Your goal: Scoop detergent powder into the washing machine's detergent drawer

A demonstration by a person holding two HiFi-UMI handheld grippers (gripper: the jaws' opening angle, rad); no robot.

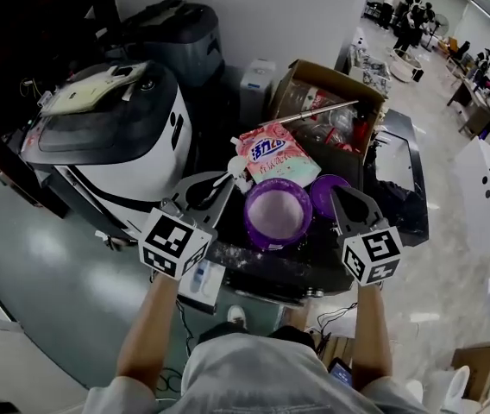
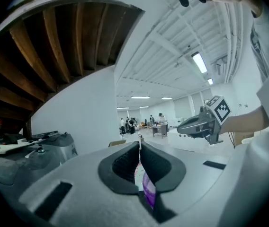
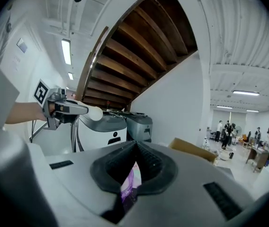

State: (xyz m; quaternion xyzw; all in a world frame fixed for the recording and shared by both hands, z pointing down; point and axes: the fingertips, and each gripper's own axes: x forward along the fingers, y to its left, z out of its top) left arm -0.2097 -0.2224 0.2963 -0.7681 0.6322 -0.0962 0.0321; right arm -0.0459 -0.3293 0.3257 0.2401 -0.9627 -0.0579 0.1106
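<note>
Forearms are reaching out from the person's lap, each hand working a marker-cubed tool over a dark cart [image 1: 258,264]. On the left, the left gripper [image 1: 212,186] is holding its jaws pressed together, apparently pinching the thin handle of a white scoop [image 1: 229,176]; the scoop's long axis is pointing forward and to the right, toward the detergent bag. On the other side, the right gripper [image 1: 342,200] is keeping its jaws closed on nothing, with only a slit between the pads showing purple below. Between the two tools, an open purple tub [image 1: 277,212] of pale powder is sitting just ahead and to the right of the scoop's tip, its purple lid [image 1: 328,193] lying beside it near the right gripper. Just beyond, a pink detergent bag [image 1: 273,155] is leaning against a cardboard box [image 1: 336,80]. Off to the left and farther back, the washing machine [image 1: 116,136] is standing nearer the left hand, so that hand looks best placed to carry powder across; its drawer cannot be made out. Far behind, people [image 1: 409,11] are standing around tables.
</note>
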